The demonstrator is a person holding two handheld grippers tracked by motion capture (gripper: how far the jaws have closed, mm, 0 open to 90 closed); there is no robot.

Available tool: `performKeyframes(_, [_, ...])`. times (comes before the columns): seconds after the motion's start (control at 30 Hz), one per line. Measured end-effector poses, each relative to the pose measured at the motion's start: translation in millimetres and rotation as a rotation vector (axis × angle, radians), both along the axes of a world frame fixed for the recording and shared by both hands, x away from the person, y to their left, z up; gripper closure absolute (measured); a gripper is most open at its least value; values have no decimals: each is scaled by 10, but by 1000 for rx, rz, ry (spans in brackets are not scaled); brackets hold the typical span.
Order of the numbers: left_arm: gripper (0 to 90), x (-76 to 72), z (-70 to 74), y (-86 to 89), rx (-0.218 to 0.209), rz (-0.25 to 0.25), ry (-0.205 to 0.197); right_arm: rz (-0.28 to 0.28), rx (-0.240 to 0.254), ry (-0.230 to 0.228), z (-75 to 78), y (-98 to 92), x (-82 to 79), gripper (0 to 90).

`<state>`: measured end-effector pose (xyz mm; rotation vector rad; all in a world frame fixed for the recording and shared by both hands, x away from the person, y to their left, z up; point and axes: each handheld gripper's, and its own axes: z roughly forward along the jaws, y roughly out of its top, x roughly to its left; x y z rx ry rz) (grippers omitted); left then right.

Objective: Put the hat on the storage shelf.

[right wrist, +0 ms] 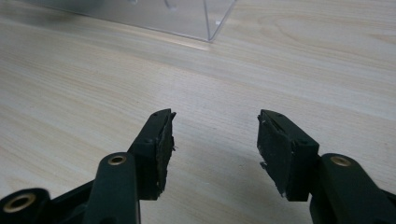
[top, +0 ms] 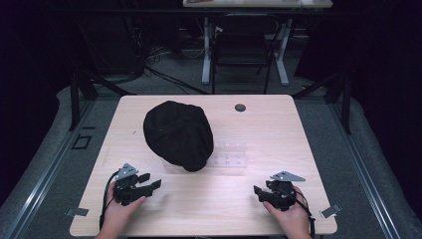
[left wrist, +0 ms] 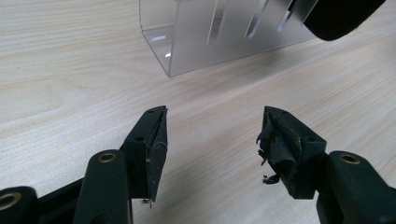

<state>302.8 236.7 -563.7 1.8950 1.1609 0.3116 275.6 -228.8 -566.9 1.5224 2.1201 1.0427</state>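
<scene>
A black cap [top: 178, 133] rests on a clear acrylic stand [top: 227, 155] in the middle of the wooden table [top: 259, 124]. My left gripper [top: 150, 181] sits near the front left, open and empty, aimed toward the stand. In the left gripper view its jaws [left wrist: 212, 135] spread wide, with the stand [left wrist: 205, 37] and the cap's edge [left wrist: 341, 18] ahead. My right gripper [top: 259, 192] rests near the front right, also open and empty. In the right gripper view [right wrist: 215, 135] a corner of the stand [right wrist: 205, 18] lies farther off.
A small round grommet hole [top: 240, 107] sits near the table's far edge. Beyond the table stand a dark chair [top: 244, 50] and a white desk frame [top: 206, 55]. Bare wood spreads between the two grippers.
</scene>
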Motion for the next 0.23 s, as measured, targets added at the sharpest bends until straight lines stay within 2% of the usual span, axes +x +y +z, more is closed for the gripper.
performKeyframes(0.13, [416, -6, 24, 17, -38, -7, -2, 14, -10, 3, 1, 27, -4, 450])
performKeyframes(0.2, [410, -4, 36, 28, -85, -10, 6, 14, -6, 1, 6, 27, -9, 450])
performKeyframes(0.23, [410, 8, 46, 46, -124, -15, 16, 11, -5, 2, 10, 25, -12, 450])
